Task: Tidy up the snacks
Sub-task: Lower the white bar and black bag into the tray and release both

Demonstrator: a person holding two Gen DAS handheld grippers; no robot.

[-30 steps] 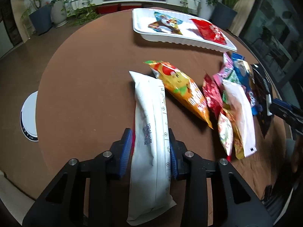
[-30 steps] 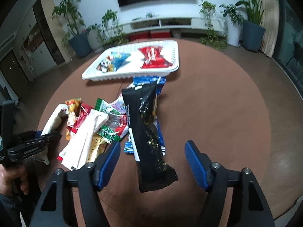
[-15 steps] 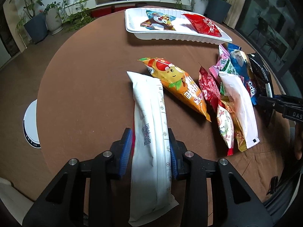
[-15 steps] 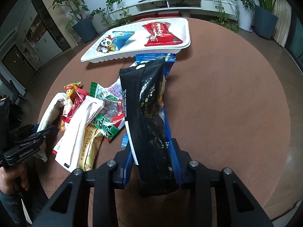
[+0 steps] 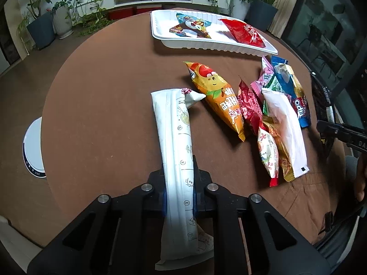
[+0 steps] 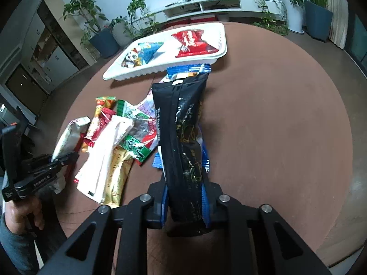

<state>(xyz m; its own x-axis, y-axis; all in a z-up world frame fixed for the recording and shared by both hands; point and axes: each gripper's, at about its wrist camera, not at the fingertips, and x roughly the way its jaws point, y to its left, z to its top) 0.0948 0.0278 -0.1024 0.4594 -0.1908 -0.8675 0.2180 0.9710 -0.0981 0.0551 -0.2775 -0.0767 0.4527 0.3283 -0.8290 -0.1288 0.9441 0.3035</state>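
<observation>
Both my tools pinch long packets low down — left tool on white packet, right tool on black packet — so either may droop and slip short of the tray at the worktop's far edge.

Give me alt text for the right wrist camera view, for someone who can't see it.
The right gripper is shut on a long black snack packet over a round brown table. A pile of colourful snacks lies to its left, and beyond it a white tray holds two packets.
</observation>
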